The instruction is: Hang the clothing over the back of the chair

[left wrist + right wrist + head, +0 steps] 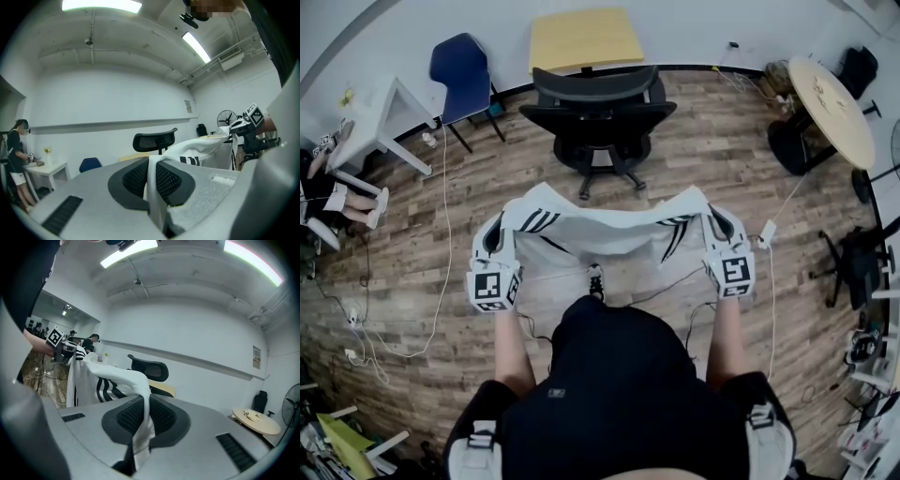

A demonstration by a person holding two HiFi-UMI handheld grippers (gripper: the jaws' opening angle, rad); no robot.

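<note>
Clothing spread taut | left claw pinches it | right claw pinches it | chair ahead

Person wears a black short-sleeved top with a small grey label near its middle. At each shoulder of the top sits a pale grey padded strap with a black buckle. One shoe, white with dark trim, shows just past the top's front edge. Left gripper and right gripper, out ahead of the top, have pale grey shells and black mesh-textured pads. Each carries a white cube printed with black square markers.
</note>
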